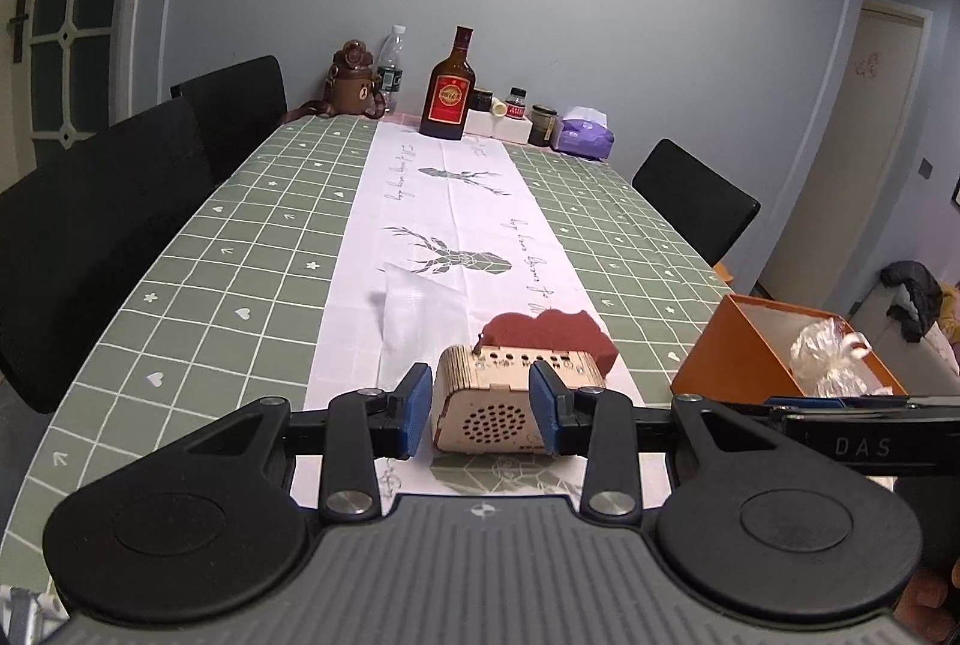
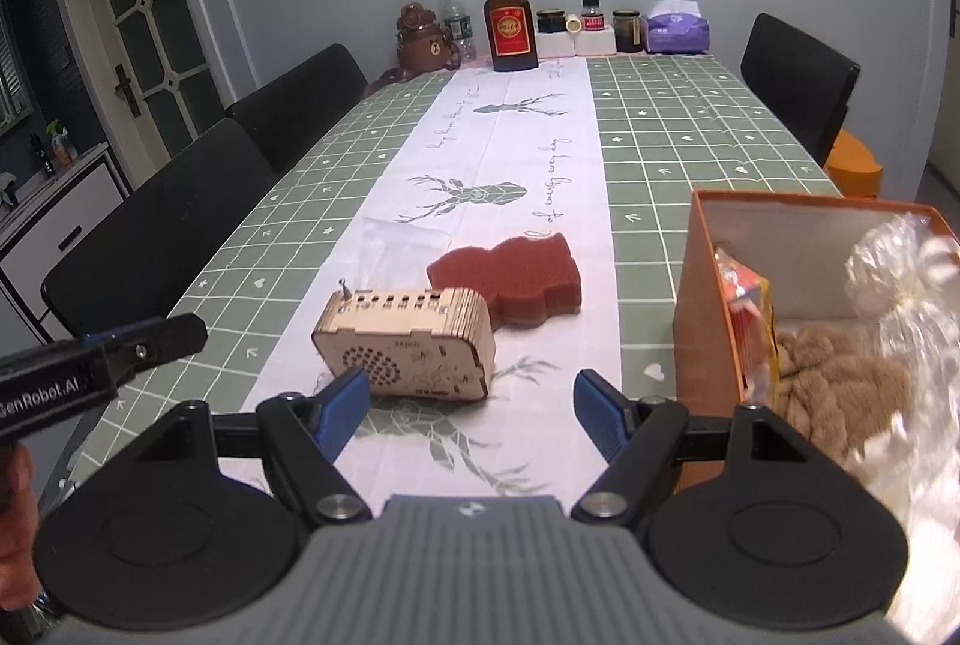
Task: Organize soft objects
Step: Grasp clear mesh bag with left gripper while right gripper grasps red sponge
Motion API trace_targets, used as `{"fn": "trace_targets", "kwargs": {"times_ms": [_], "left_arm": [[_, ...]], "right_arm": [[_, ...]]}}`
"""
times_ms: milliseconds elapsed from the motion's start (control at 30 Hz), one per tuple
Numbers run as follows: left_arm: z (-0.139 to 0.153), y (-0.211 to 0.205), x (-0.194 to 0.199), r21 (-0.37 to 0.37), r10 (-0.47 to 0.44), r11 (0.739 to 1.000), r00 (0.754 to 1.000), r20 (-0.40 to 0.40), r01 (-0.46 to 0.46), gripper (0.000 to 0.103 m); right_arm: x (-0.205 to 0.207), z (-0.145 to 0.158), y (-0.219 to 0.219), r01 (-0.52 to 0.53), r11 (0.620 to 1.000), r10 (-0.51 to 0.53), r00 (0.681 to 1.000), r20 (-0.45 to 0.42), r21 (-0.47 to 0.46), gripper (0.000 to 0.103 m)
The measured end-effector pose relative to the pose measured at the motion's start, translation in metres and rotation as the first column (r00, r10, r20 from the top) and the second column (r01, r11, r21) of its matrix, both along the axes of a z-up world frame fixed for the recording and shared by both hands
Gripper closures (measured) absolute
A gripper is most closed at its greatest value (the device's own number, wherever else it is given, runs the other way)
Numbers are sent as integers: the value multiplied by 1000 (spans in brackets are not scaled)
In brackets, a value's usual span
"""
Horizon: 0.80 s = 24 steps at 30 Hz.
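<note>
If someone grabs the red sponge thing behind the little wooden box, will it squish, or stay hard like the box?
The red sponge will probably squish: its surface looks porous and foamy. It likely weighs little for its size, as foam usually does. It lies flat on the white table runner, so it should slide when pushed, not roll or tip. Its wavy outline may bend under the gripper's pads.

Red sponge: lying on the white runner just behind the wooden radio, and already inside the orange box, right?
Not inside the box. The right wrist view shows the red sponge lying on the white runner just behind the wooden radio, outside the orange box, which stands to its right.
</note>
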<state>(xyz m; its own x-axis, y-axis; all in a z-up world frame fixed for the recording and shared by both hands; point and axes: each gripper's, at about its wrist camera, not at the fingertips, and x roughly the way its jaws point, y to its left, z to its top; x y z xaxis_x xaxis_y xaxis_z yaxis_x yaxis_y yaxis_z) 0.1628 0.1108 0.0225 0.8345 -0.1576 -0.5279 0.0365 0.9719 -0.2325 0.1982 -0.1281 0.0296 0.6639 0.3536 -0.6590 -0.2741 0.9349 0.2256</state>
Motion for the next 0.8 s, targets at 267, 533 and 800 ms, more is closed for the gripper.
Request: {"fn": "trace_targets", "kwargs": {"times_ms": [267,533,800], "left_arm": [[-2,3,56,6,29,1000,997,-73,-29,60],[-27,11,113,19,49,999,982,-185,-46,60],[-47,15,162,29,39,999,963,-265,-33,45]], "right_arm": [[86,8,17,-88,991,82,995,-59,-99,29],[161,-24,38,-193,959,147,965,-219,-206,27],[209,-58,52,-288,915,181,918,-352,-281,17]]}}
